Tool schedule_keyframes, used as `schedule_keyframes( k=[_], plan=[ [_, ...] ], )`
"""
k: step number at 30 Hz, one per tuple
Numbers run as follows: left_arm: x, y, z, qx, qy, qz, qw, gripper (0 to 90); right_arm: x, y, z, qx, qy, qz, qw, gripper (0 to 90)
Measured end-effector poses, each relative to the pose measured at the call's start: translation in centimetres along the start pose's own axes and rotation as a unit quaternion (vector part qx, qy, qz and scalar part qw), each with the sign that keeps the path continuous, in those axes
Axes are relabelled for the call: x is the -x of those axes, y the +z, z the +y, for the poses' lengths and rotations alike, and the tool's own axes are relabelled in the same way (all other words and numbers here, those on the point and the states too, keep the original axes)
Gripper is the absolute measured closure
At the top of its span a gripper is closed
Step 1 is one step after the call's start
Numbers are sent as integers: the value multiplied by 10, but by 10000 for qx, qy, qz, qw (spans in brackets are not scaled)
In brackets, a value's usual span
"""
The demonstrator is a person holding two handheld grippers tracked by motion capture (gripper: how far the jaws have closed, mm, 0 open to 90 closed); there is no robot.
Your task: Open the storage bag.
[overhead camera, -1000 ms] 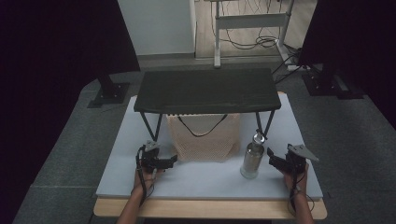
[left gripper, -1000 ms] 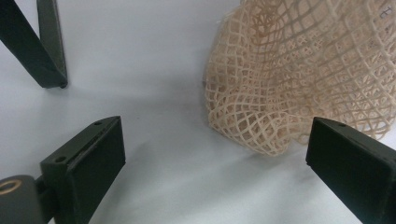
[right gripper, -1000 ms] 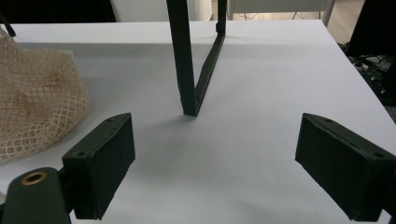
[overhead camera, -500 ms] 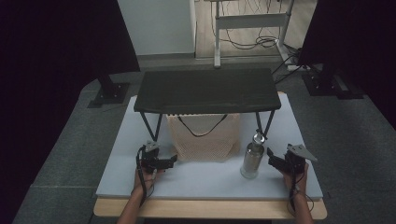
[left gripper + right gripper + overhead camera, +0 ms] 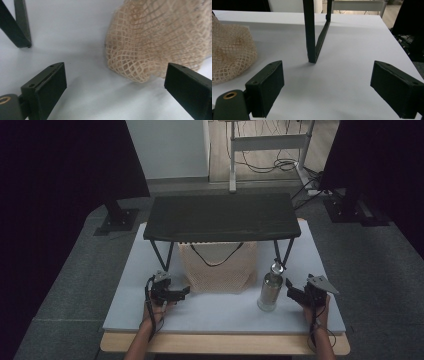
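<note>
A beige mesh bag [image 5: 217,267] with a dark handle hangs under the black shelf [image 5: 220,217] and rests on the white table top [image 5: 220,312]. A clear glass bottle [image 5: 270,289] stands upright to the right of the bag. My left gripper [image 5: 183,291] lies low on the table just left of the bag, open, its jaws framing the bag's lower corner [image 5: 130,67]. My right gripper [image 5: 291,289] sits right of the bottle, open with nothing between its jaws. The right gripper view shows the mesh bag [image 5: 229,50] at the left.
The shelf stands on thin black V-shaped legs [image 5: 161,255], one close ahead of the right gripper [image 5: 314,37] and one in the left gripper view [image 5: 17,25]. Black stands [image 5: 117,215] sit on the grey floor beyond the table. Cables lie at the back.
</note>
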State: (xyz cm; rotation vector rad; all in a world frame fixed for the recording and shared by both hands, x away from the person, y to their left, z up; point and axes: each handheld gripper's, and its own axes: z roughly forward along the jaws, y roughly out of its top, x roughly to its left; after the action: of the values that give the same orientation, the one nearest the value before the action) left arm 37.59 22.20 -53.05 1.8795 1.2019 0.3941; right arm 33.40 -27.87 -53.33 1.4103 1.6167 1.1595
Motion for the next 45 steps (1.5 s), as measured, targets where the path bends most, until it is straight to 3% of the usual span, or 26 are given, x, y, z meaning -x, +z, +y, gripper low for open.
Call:
schedule_keyframes(
  k=[7, 14, 16, 21, 26, 32, 38, 45],
  plan=[
    [-1, -6, -1, 105, -126, -117, 9998, 39, 0, -1, -1, 84, -12, -4, 10000, 109],
    [7, -16, 6, 322, -148, -312, 9989, 42, 1, 2, 1, -80, 2, 60, 9999, 108],
    [11, -19, 9, 376, -95, -338, 9987, 42, 1, 2, 1, -65, 5, 63, 10000, 108],
    [33, -33, 27, 619, 401, -481, 9961, 42, -1, 0, 0, 5, -43, 48, 10000, 109],
    [42, -39, 33, 715, 623, -577, 9938, 43, 0, 1, 0, -27, -45, 74, 10000, 110],
    [48, -45, 35, 801, 652, -653, 9925, 44, -2, 4, 1, -203, -121, 80, 9997, 112],
    [58, -57, 38, 843, 922, -816, 9888, 40, -3, 6, 2, -265, -190, 66, 9994, 111],
    [67, -48, 47, 742, 1152, -859, 9868, 39, -3, 6, 2, -274, -173, 87, 9994, 111]
  ],
)
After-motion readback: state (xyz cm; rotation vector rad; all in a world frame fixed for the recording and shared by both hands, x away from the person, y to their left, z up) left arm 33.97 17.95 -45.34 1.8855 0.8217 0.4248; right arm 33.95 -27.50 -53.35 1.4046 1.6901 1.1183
